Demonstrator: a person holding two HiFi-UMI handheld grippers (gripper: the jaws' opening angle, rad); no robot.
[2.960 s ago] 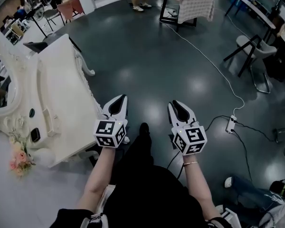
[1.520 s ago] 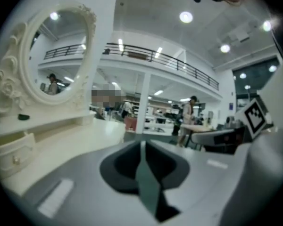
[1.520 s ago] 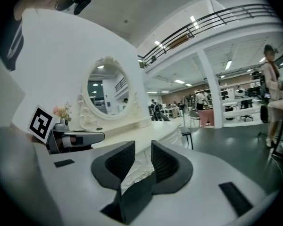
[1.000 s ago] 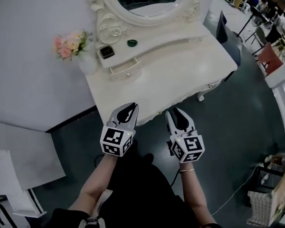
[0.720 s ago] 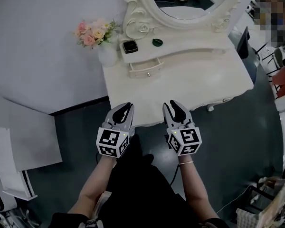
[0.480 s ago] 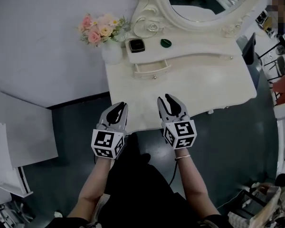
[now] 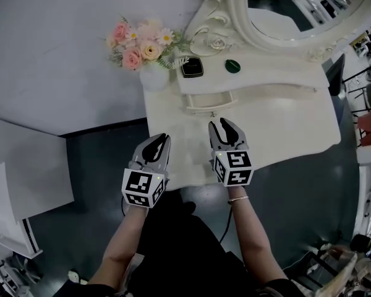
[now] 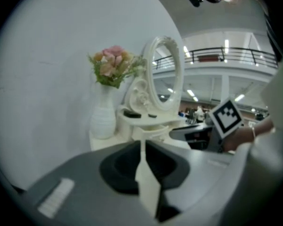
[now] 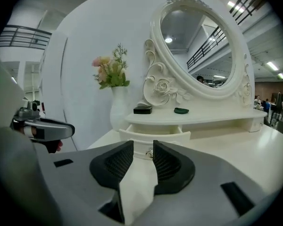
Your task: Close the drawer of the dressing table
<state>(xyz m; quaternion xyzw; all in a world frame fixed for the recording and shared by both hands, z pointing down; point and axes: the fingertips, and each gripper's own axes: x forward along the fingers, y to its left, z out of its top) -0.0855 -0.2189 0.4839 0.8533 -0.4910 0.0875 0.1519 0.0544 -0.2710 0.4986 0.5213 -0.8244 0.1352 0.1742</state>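
The white dressing table (image 7: 284,125) fills the upper middle of the head view. Its small drawer (image 7: 209,99) under the raised shelf stands pulled out, and its knob (image 7: 213,111) faces me. My right gripper (image 7: 226,131) hovers over the tabletop just short of that drawer front; its jaws are opening and nothing is between them. In the right gripper view the drawer (image 9: 155,136) and its knob (image 9: 150,152) lie straight ahead past my right gripper (image 9: 142,149). My left gripper (image 7: 156,148) hangs over the table's front left edge, jaws together and empty; in its own view my left gripper (image 8: 142,146) shows only a slit.
A white vase of pink flowers (image 7: 146,55) stands at the table's back left corner. A black box (image 7: 191,68) and a green dish (image 7: 233,65) rest on the shelf under the oval mirror (image 7: 309,8). Dark floor (image 7: 93,166) lies to the left, with a white panel (image 7: 21,178) on it.
The head view has swung onto the dressing table. Both grippers moved forward over its front edge toward the drawer, and the right jaws spread wider.
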